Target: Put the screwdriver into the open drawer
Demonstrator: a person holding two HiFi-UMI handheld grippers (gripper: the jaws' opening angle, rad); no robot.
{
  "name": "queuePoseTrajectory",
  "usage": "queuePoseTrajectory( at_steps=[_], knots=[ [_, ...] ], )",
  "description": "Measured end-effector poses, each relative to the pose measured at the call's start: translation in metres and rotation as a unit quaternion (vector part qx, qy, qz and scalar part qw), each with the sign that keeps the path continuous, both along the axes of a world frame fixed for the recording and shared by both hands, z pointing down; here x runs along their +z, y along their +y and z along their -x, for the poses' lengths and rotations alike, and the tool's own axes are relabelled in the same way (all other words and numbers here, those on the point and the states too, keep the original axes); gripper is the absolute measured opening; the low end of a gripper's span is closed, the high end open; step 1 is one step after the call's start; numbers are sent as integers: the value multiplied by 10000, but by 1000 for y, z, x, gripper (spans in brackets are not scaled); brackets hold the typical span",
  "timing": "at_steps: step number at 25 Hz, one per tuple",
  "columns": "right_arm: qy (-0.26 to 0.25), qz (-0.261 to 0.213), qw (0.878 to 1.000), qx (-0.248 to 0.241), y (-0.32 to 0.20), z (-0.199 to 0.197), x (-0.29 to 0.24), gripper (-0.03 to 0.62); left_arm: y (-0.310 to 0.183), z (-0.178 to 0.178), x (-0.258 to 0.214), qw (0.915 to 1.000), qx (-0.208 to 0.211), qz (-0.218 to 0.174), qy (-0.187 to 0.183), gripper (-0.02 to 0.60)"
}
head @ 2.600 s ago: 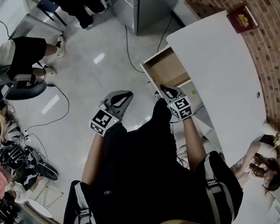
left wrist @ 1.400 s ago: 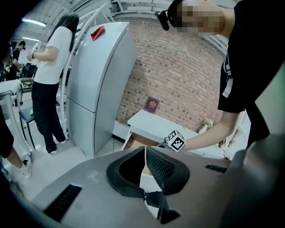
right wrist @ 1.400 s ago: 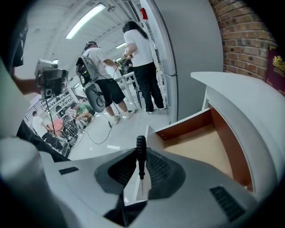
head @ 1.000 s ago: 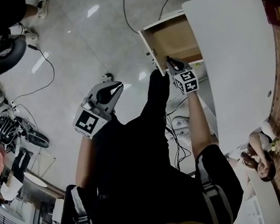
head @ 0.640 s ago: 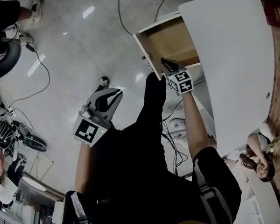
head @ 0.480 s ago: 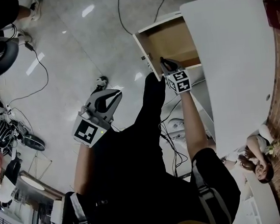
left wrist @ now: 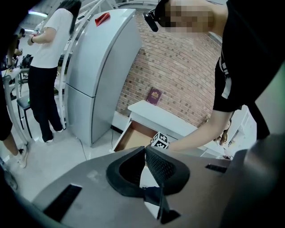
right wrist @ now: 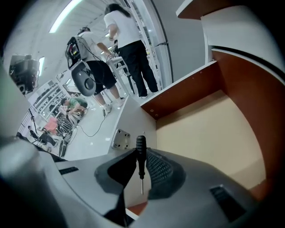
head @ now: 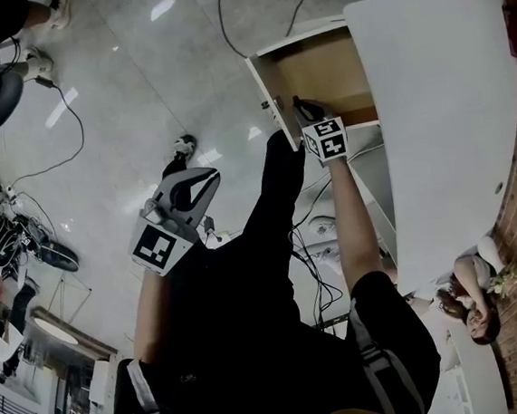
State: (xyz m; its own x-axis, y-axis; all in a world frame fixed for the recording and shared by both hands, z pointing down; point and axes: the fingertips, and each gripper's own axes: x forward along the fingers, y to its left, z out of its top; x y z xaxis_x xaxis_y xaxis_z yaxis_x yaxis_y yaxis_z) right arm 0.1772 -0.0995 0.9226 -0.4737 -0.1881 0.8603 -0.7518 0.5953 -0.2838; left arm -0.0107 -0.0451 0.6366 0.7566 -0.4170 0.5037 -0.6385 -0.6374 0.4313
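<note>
A small black-handled screwdriver (right wrist: 140, 146) stands handle-up between the jaws of my right gripper (right wrist: 141, 155), which is shut on it, its thin shaft pointing down. In the head view the right gripper (head: 304, 112) hangs over the front edge of the open drawer (head: 316, 67). The drawer's tan bottom (right wrist: 209, 133) looks bare. My left gripper (head: 187, 192) is shut on nothing, out over the floor left of the person's legs. Its jaws meet at the tip in the left gripper view (left wrist: 145, 151).
The drawer belongs to a white table (head: 440, 111) against a brick wall, with a red book (left wrist: 154, 95) on top. A grey refrigerator (left wrist: 100, 67) stands left of it. Cables (head: 57, 103) lie on the floor, and people stand nearby (right wrist: 129, 49).
My right gripper has carried the screwdriver forward to the drawer's front edge. The left gripper has stayed shut over the floor, drifting slightly with the body.
</note>
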Motion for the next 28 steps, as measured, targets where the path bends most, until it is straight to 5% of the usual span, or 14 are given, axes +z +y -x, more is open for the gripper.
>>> queuePoseTrajectory(
  at_steps=[28],
  knots=[
    [1008, 315, 9917, -736, -11, 1, 91, 124, 7, -9, 29, 9994, -126, 309, 65, 21]
  ],
)
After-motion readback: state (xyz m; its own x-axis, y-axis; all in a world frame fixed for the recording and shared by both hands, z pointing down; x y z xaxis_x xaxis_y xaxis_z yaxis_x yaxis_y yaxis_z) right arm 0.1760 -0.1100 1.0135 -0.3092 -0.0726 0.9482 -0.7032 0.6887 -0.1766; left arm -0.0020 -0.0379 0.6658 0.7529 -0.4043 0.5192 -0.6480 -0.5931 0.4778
